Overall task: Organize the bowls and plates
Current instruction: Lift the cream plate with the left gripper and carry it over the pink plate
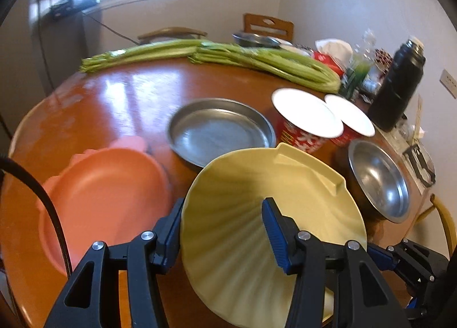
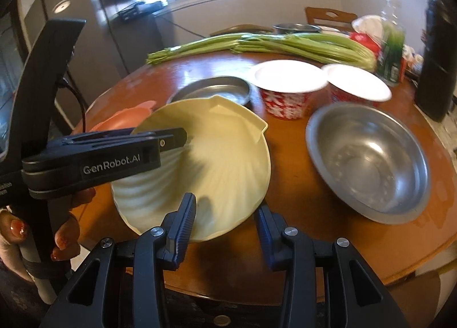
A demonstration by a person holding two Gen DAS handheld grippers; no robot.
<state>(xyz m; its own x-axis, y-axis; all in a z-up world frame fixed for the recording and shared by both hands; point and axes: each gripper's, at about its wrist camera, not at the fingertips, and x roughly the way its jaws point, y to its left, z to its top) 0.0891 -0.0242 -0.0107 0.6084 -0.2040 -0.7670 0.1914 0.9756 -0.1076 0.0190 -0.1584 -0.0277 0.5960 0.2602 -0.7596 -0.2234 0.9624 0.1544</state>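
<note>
**Yellow plate gripped by both claws, pink plate just left of it**

Round desk [image 1: 120, 94]. Yellow scalloped plate [image 1: 257, 199] is tilted, its near edge raised off the desk. Pink plate [image 1: 105, 193] lies flat just left of it; steel plate [image 1: 217, 131] beyond; steel bowl [image 2: 368, 162] to its right. Left claw [image 1: 222, 228] grasps the yellow plate's left rim; right claw [image 2: 225, 222] pinches its near rim. Judgement: stacking means carrying it leftward.

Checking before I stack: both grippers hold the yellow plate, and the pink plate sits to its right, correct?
Not quite. The pink plate sits left of the yellow plate, as the left wrist view shows; the steel bowl is on its right. Both grippers, left and right, do hold it.
</note>
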